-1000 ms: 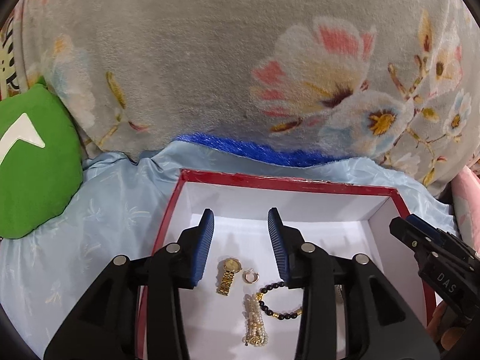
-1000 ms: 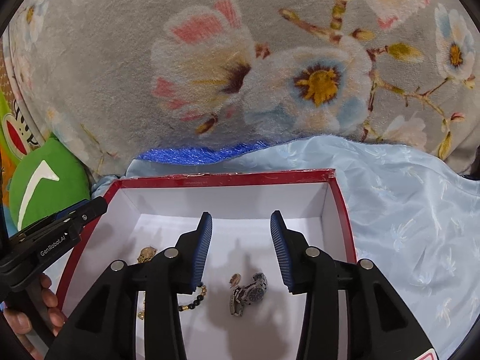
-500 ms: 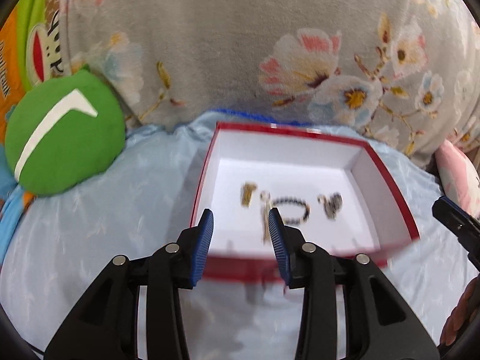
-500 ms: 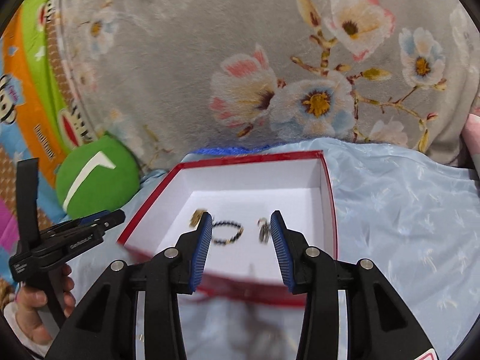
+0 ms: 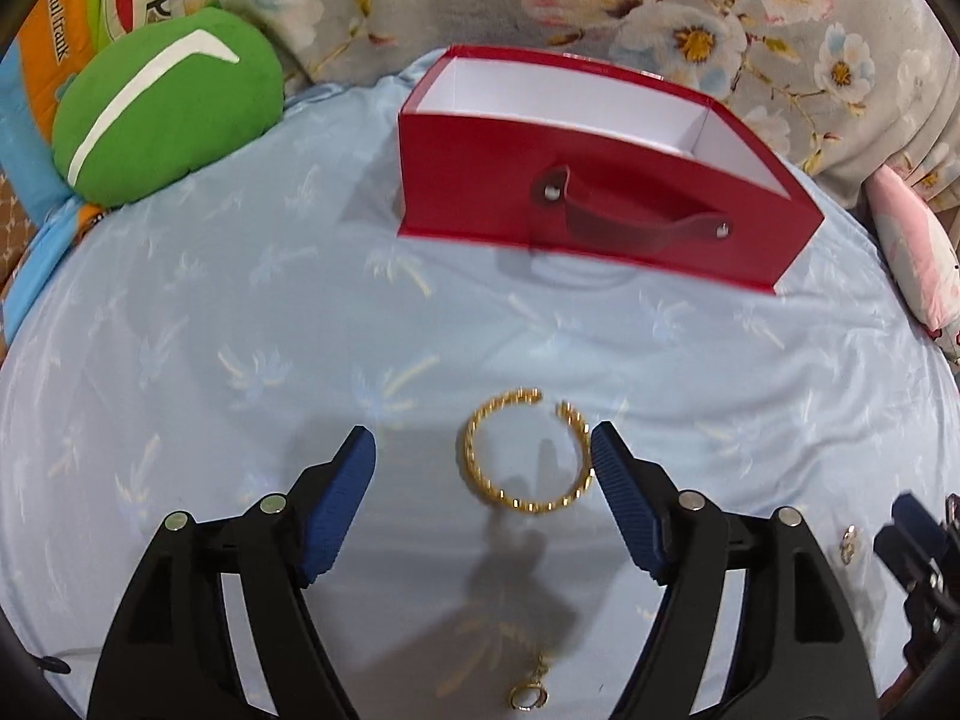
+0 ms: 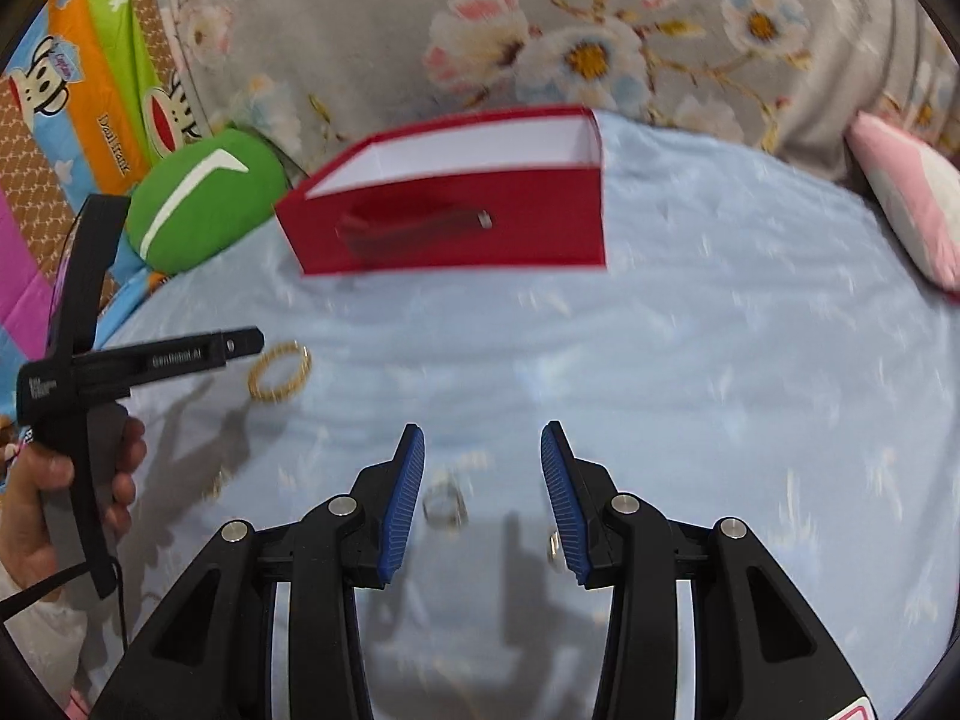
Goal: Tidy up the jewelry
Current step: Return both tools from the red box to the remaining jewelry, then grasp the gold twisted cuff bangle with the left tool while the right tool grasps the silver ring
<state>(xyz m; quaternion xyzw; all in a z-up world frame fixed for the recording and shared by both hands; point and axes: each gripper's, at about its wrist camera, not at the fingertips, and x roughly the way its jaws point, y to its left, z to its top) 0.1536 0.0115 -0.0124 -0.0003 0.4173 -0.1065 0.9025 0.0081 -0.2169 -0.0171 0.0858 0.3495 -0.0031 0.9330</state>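
A gold twisted open bangle (image 5: 523, 451) lies on the light blue sheet between my left gripper's (image 5: 483, 450) wide-open blue pads (image 5: 336, 495); the bangle also shows in the right wrist view (image 6: 280, 371). A red box (image 5: 600, 198) with white inside and a strap handle stands beyond; its contents are hidden. A small gold earring (image 5: 529, 695) lies below the left jaws, another (image 5: 848, 543) at the right. My right gripper (image 6: 483, 456) is open and empty above a silver ring (image 6: 445, 503); a small gold piece (image 6: 553, 542) sits by its right pad.
A green round cushion (image 5: 162, 108) lies left of the box. A grey floral blanket (image 5: 690, 18) rises behind. A pink pillow (image 6: 912, 186) lies at the right edge. Colourful cartoon bedding (image 6: 78, 90) is at the far left.
Both grippers have pulled back from the box and dropped low over the sheet. The left jaws have opened much wider, now straddling the gold bangle.
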